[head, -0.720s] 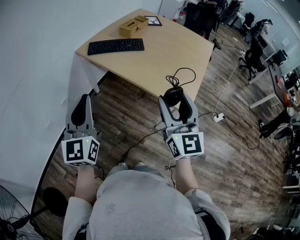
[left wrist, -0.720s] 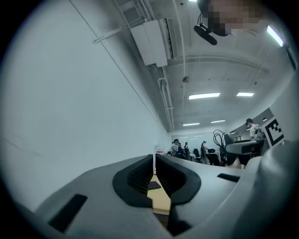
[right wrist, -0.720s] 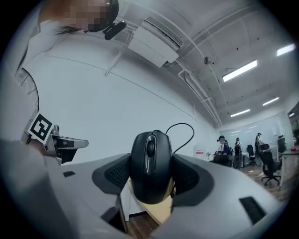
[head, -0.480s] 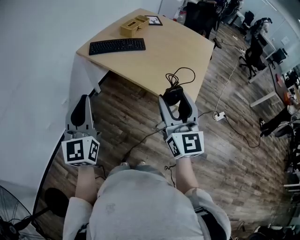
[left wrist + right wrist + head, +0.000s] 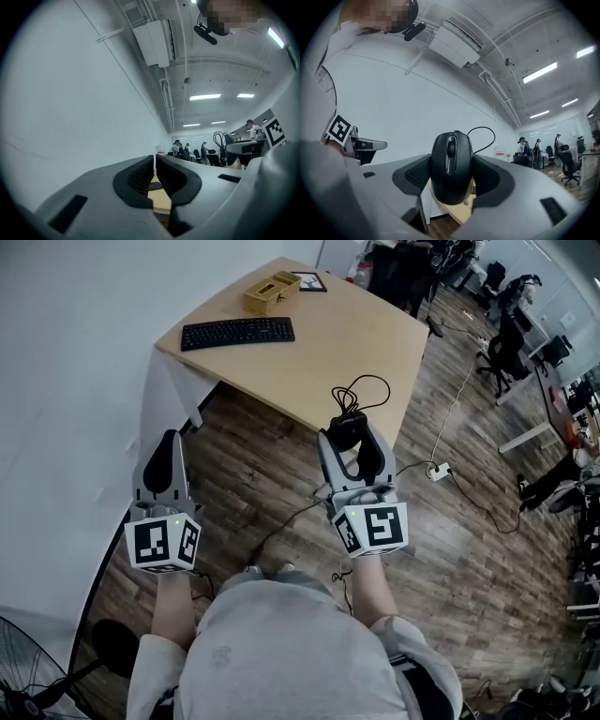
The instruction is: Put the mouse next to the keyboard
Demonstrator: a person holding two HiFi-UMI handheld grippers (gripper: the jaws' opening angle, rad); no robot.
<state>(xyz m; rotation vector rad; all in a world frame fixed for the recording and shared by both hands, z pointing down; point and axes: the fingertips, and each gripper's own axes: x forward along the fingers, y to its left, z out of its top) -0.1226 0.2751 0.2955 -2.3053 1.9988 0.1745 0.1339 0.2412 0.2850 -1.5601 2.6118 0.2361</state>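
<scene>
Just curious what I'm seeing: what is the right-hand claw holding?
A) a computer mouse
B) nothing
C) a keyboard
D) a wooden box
A: in the right gripper view, the right gripper is clamped on both sides of a black mouse.

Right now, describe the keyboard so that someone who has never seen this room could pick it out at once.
Start at the light wooden table that stands by the white wall. Near its left edge, on the wall side, lies the keyboard, just short of a tan wooden box. It is the only long, flat, black thing there, with rows of keys.
</scene>
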